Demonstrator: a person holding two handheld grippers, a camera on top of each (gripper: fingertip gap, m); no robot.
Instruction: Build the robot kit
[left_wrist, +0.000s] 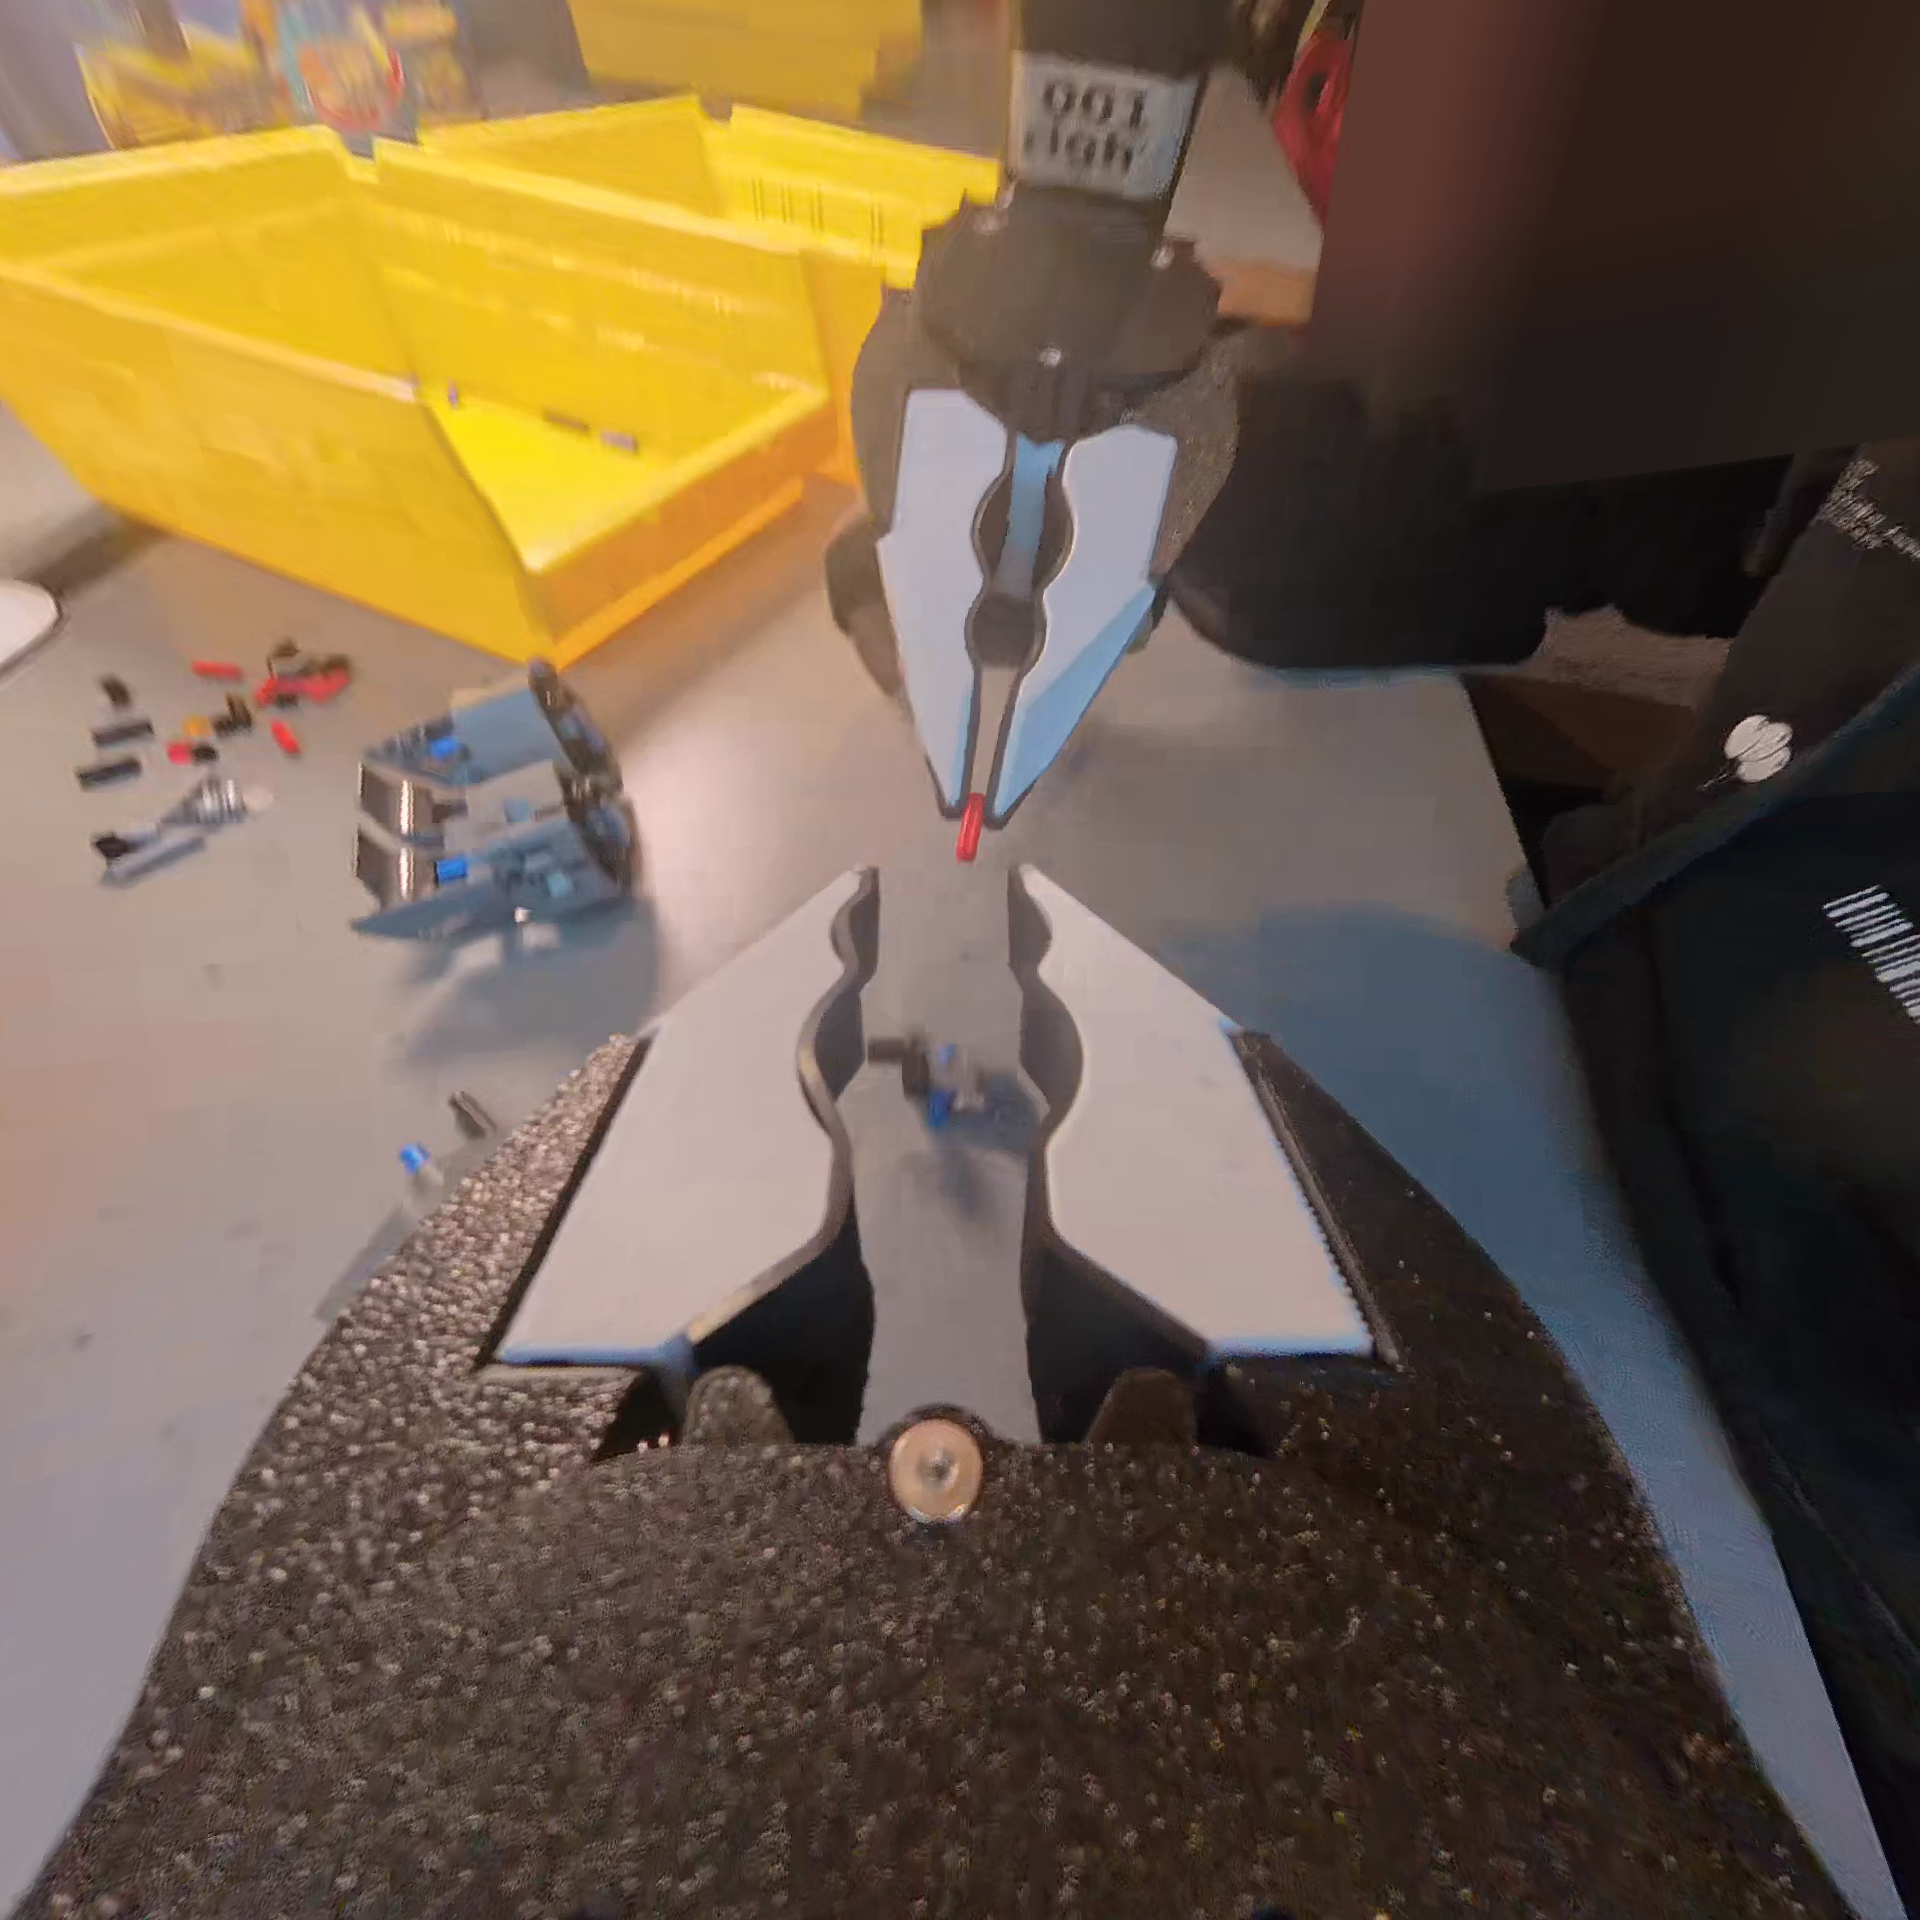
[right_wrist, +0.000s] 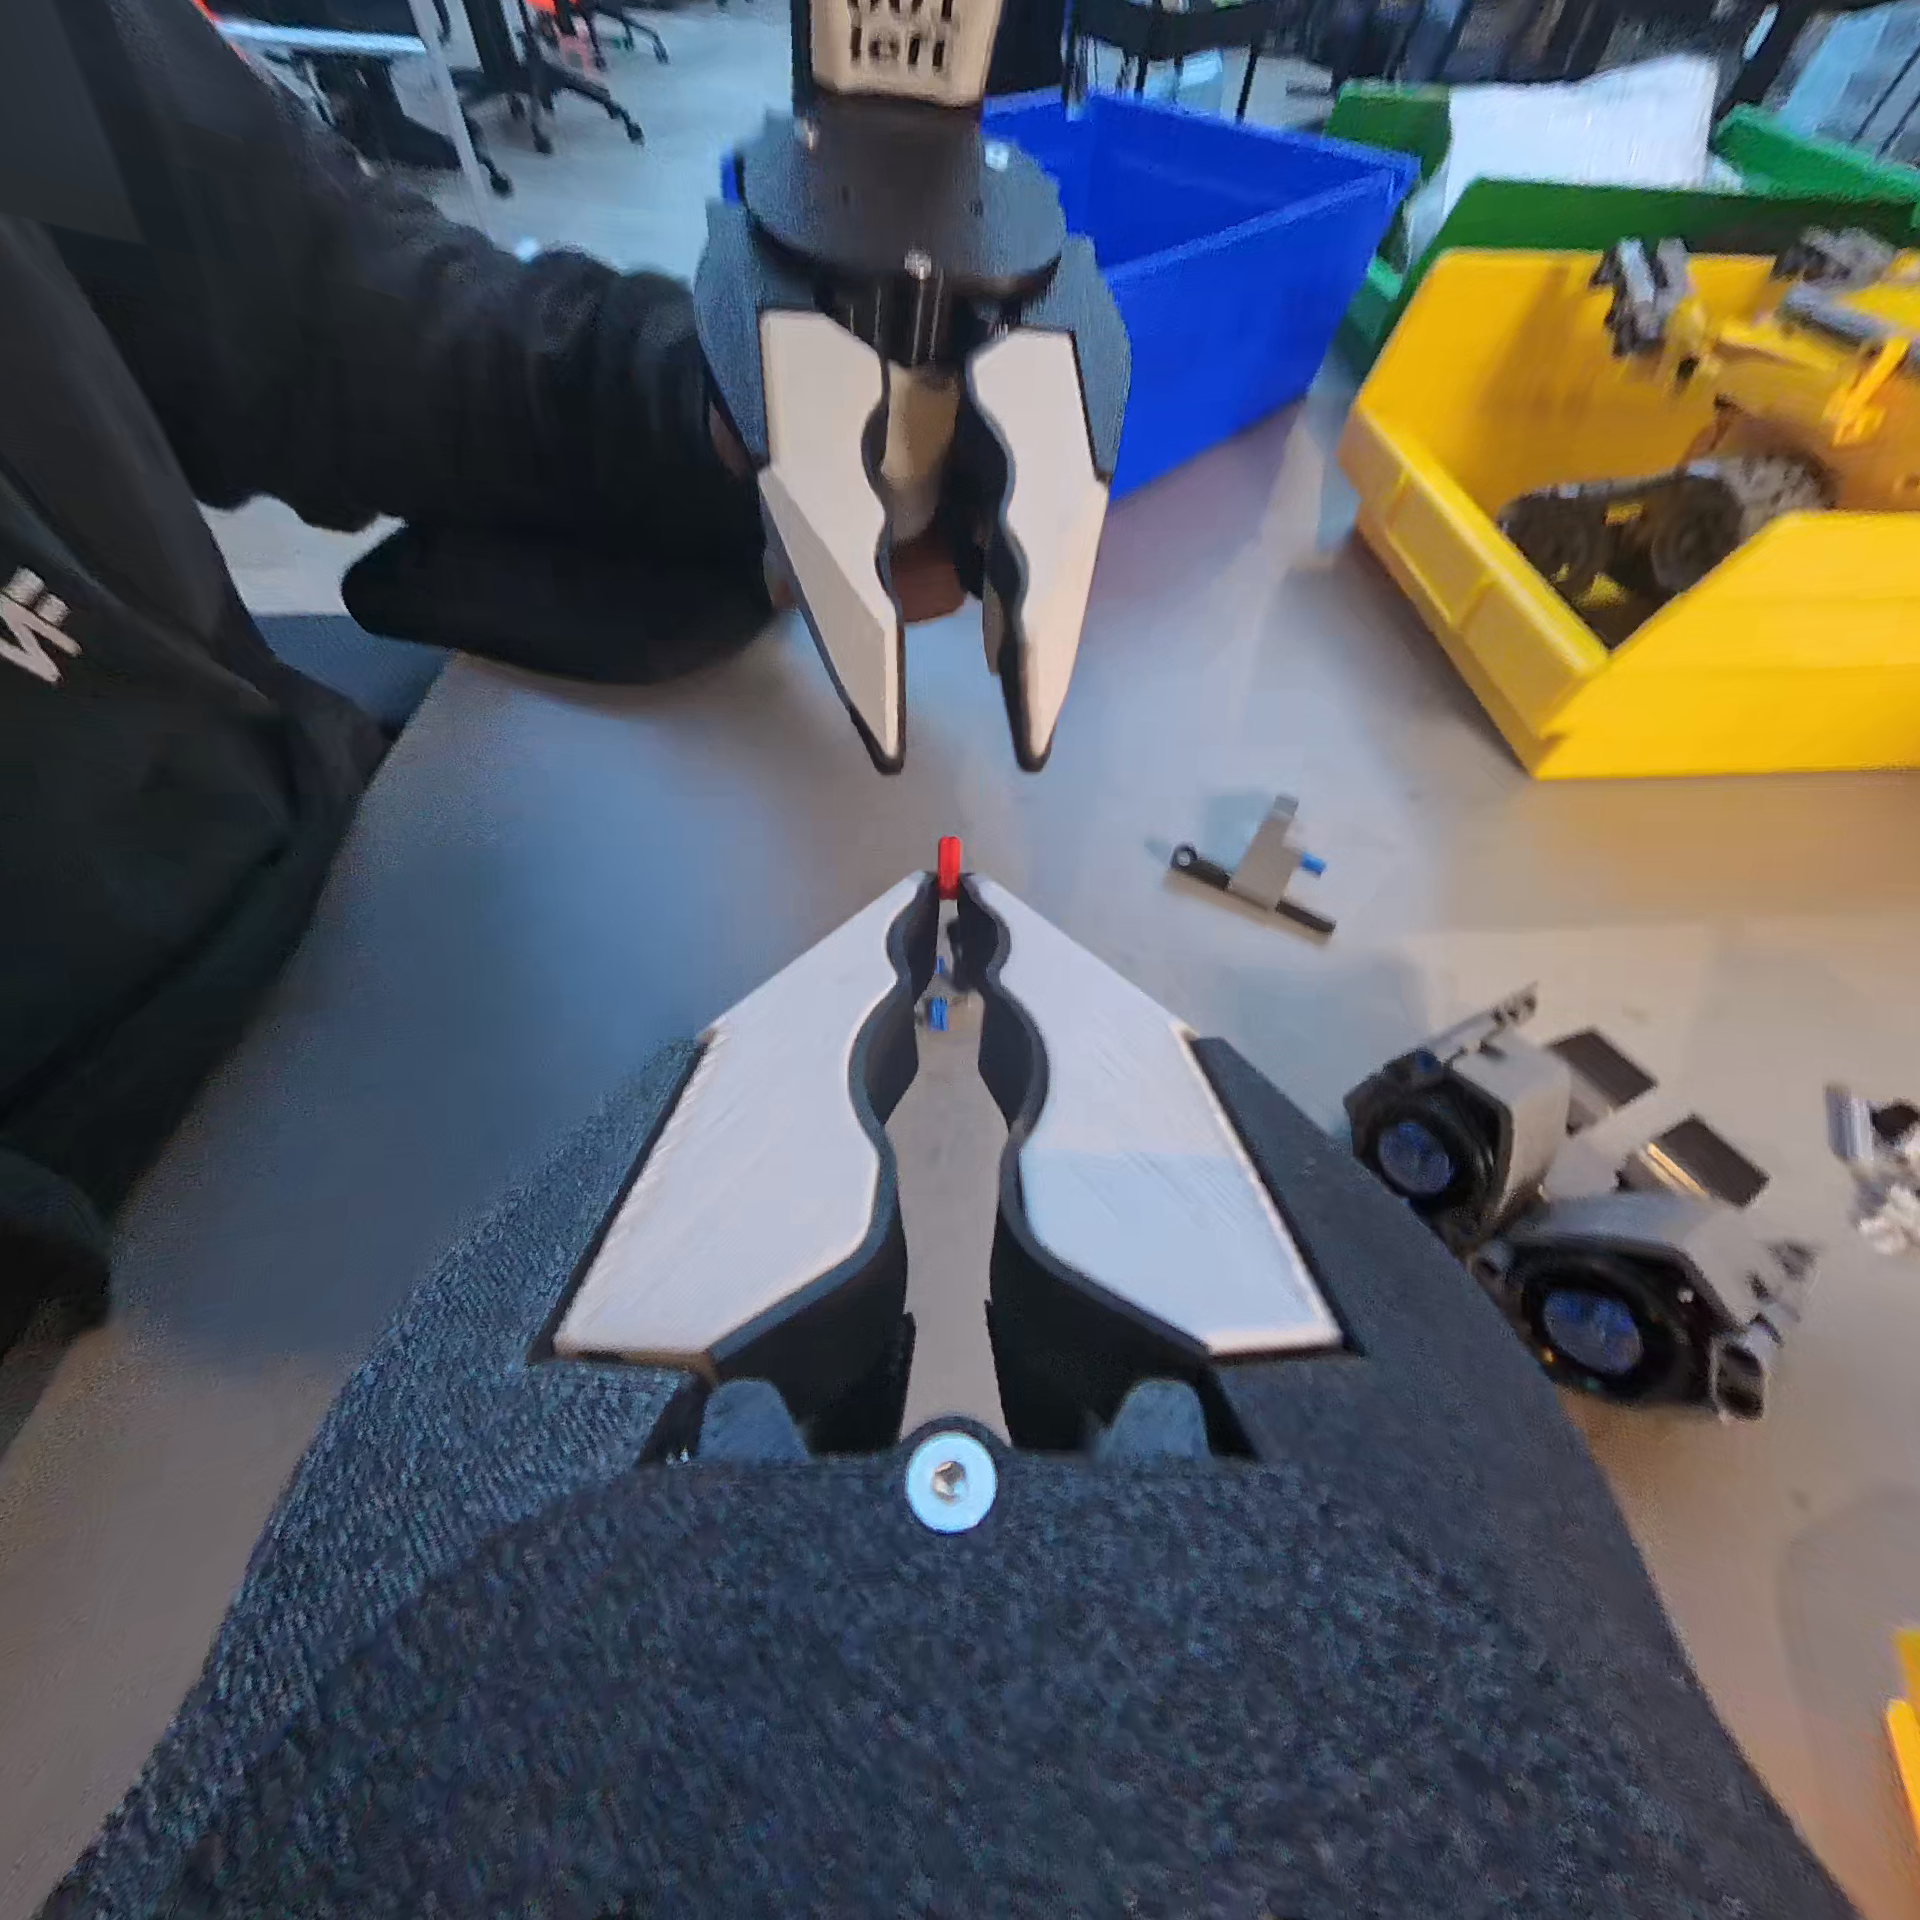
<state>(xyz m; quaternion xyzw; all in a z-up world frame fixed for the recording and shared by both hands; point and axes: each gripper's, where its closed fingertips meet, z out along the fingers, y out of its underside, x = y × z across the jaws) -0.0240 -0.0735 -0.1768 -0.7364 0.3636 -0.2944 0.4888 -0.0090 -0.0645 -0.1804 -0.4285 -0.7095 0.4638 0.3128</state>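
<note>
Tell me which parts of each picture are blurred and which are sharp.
Left wrist view: the yellow bins and the loose small parts are smeared, while the left tool is fairly sharp. Right wrist view: the red peg in the right tool is crisp; the blue bin behind is soft.

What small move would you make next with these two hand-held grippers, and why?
Probably ease the open left hand-held gripper forward around the red pin. The right hand-held gripper pinches that pin at its tips, pointing it at the left one's gap.
</note>
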